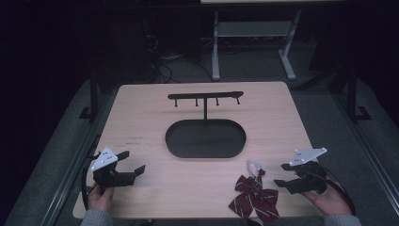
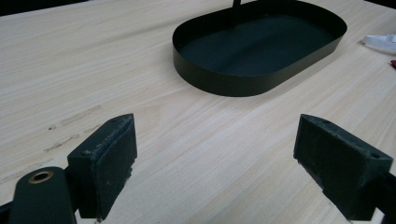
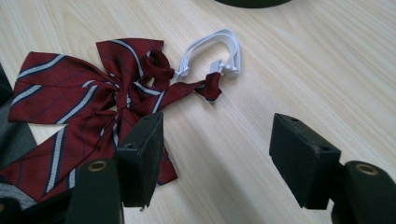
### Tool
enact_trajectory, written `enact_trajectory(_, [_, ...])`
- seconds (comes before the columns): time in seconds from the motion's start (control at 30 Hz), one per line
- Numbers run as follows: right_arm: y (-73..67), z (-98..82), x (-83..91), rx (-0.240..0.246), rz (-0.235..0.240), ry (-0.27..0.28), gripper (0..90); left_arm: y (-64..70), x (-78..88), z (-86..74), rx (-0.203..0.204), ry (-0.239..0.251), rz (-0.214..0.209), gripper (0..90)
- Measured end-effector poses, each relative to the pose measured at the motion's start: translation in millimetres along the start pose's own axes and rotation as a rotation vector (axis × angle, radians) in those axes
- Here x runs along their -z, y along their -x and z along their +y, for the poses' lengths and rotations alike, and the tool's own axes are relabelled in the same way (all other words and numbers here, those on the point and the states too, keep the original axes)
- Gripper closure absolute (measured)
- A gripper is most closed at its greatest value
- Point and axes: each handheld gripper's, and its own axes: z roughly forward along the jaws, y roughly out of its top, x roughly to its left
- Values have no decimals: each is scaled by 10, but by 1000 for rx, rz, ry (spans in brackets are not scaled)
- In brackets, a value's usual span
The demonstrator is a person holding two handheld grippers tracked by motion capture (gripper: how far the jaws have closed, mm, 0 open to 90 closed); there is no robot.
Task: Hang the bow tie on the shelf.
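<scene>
Right gripper (image 3: 217,154) spread, empty; left gripper (image 2: 215,163) spread too. Best pinch bow (image 3: 93,107) at knot, near white clip (image 3: 215,49).

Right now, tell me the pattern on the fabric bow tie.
Dark red with pale diagonal stripes; clearest in the right gripper view.

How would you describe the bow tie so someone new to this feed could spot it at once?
Start at the black oval tray in the middle of the wooden table, then look toward the near right edge. The bow tie lies flat there, just left of the open right gripper. It is dark red with pale stripes, with a white strap loop.
</scene>
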Motion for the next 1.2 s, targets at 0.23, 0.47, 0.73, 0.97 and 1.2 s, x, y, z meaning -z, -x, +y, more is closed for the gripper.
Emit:
enact_trajectory(0.23, [6,130,9,22,5,-25,342,-4,-9,3,-3,-2,-2,130])
enact_trajectory(0.47, [-9,264,-45,44,10,-43,333,-2,-21,12,-2,0,-6,130])
enact_trajectory(0.73, [-43,431,-140,67,29,-68,336,-26,9,5,2,6,-6,130])
enact_trajectory(0.97, [-29,506,-197,85,33,-85,340,-29,3,8,3,4,-1,130])
enact_trajectory(1.2, [58,588,-333,82,53,-107,354,-32,7,11,5,4,4,130])
